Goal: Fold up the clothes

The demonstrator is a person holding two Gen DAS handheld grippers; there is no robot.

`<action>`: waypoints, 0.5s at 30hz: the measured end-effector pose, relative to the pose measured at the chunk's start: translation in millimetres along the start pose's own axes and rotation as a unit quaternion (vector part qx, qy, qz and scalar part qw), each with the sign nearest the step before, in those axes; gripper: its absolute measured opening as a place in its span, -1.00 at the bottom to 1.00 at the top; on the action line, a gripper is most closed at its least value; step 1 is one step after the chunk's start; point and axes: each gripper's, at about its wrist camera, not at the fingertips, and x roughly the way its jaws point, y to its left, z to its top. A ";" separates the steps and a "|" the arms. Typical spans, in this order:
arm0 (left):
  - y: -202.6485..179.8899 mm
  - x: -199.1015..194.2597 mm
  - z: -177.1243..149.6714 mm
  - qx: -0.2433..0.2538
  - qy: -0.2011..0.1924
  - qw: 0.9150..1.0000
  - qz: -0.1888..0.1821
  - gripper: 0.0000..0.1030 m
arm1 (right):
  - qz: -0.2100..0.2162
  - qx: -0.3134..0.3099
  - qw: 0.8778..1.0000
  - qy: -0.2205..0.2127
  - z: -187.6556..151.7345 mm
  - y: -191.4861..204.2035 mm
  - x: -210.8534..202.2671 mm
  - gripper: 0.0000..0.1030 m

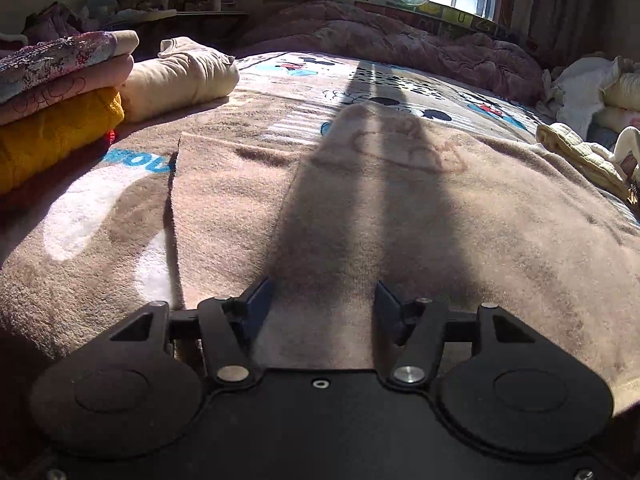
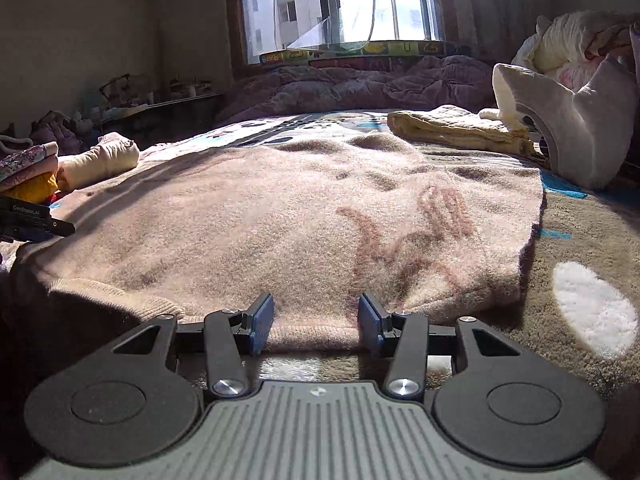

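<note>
Pinkish fuzzy sweater (image 2: 280, 216) spread flat on the bed (image 2: 592, 280), soft, floppy, light by the look; best taken at the near hem. Left gripper (image 1: 324, 300) and right gripper (image 2: 316, 316) both spread wide, holding nothing. Folded pile (image 1: 60, 92) left of the sweater, loose clothes (image 2: 576, 92) right, window (image 2: 340, 4) beyond

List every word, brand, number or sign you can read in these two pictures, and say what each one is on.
"GenRobot.AI": small white print on the left hand-held gripper, seen at the edge of the right wrist view.
"U": a letter on the colourful play mat by the window.
Blue letters on the blanket: upside down and partly covered by the sweater, not readable.
Brown marking on the sweater: a drawing, not text.
Other mat letters: too blurred.
</note>
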 end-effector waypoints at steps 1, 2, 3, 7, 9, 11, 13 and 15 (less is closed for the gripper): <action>9.6 -3.0 -2.9 -0.007 -0.001 1.000 0.010 0.13 | -0.005 -0.006 1.000 0.005 1.3 4.2 -4.5 -0.07; 15.8 -6.9 -6.0 -0.011 -0.004 1.000 0.015 0.13 | -0.010 -0.012 1.000 0.010 2.5 8.1 -9.1 -0.07; 9.9 -13.1 -9.6 -0.003 -0.013 1.000 0.003 0.14 | -0.011 -0.007 1.000 0.009 3.0 8.6 -15.7 -0.07; -16.4 -22.3 -15.2 0.038 -0.032 0.998 -0.032 0.16 | -0.012 0.071 0.997 -0.028 6.2 -6.9 -44.8 -0.08; -30.1 -29.1 -15.7 0.054 -0.047 0.996 -0.061 0.16 | -0.019 0.134 0.990 -0.038 6.1 -26.6 -50.5 -0.07; -43.3 -36.2 -16.7 0.067 -0.063 0.992 -0.092 0.16 | -0.030 0.195 0.980 -0.029 0.2 -48.5 -50.3 -0.06; -60.9 -36.8 -23.1 0.091 -0.059 0.987 -0.118 0.16 | -0.042 0.247 0.968 -0.019 -7.3 -67.2 -47.5 -0.05; -78.7 -33.5 -32.2 0.123 -0.046 0.982 -0.133 0.17 | -0.027 0.305 0.952 -0.018 -15.6 -85.8 -41.4 -0.04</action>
